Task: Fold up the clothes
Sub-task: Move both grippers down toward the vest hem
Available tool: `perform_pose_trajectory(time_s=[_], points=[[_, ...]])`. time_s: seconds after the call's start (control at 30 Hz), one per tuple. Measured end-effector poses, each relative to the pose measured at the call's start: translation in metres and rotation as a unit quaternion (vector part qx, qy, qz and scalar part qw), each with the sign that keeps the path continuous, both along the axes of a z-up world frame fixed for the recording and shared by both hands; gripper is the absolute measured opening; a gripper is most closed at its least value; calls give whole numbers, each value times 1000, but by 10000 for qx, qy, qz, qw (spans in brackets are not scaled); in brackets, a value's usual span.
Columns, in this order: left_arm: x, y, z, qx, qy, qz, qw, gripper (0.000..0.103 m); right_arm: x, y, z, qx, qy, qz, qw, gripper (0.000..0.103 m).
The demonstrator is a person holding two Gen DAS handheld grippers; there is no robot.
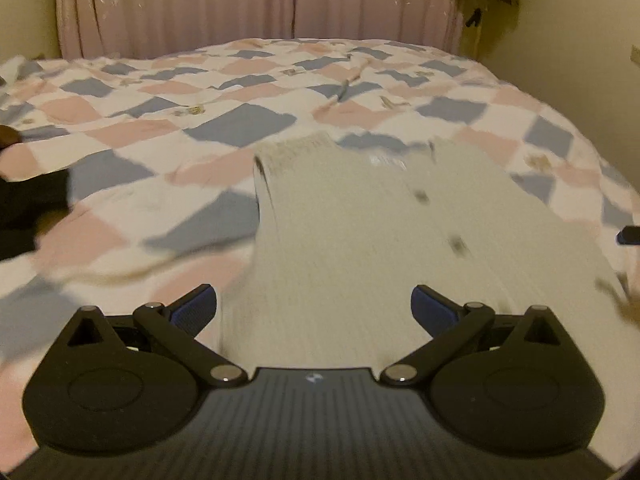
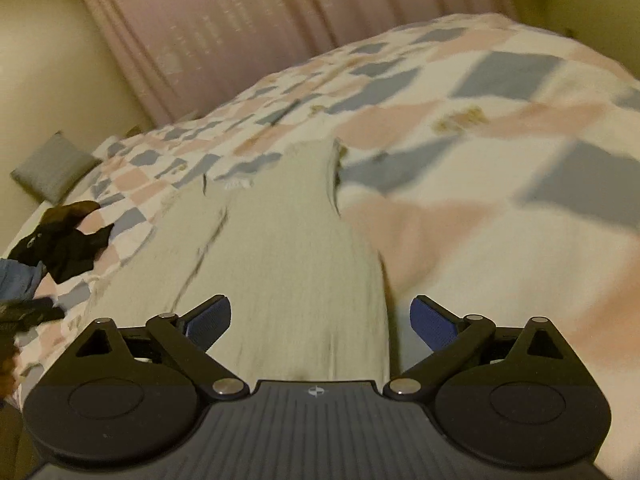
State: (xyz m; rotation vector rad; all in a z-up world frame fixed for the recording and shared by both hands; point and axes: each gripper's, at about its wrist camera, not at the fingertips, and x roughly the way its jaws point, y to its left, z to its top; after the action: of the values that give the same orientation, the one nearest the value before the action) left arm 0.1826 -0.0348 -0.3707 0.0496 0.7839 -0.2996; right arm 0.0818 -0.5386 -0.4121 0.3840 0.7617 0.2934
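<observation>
A pale cream garment with small dark buttons lies spread on the checked bedspread. My left gripper is open, its blue-padded fingers wide apart over the garment's near edge. In the right wrist view the same cream garment stretches away from me with a long crease down its left part. My right gripper is open too, with the garment's near right edge lying between its fingers. Both views are blurred by motion.
Dark clothes lie heaped at the bed's left side, also seen as dark clothes. A grey pillow rests near the wall. Pink curtains hang behind the bed. The other gripper's blue tip shows at the right edge.
</observation>
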Motion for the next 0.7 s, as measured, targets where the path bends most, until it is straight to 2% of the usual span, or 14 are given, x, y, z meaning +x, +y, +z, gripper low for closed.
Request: perform_pose_trajectory(time_s=[0.13, 0.27, 0.43, 0.6, 0.63, 0.7], points=[[91, -1, -19, -285, 232, -10, 9993, 102, 91, -7, -8, 417, 88, 304, 9986, 97], [161, 2, -46, -304, 463, -2, 9985, 102, 174, -7, -24, 531, 283, 436, 9972, 97], [214, 13, -73, -570, 593, 88, 9966, 102, 256, -7, -54, 699, 547, 321, 9955, 96], [243, 15, -88, -1019, 624, 165, 9927, 102, 298, 1, -76, 1043, 706, 327, 9915, 95], [247, 14, -90, -1095, 615, 158, 9920, 98, 302, 4, -78, 1033, 711, 342, 9915, 94], [248, 6, -89, -1107, 531, 68, 9924, 80, 309, 10, -81, 969, 695, 368, 9922, 88]])
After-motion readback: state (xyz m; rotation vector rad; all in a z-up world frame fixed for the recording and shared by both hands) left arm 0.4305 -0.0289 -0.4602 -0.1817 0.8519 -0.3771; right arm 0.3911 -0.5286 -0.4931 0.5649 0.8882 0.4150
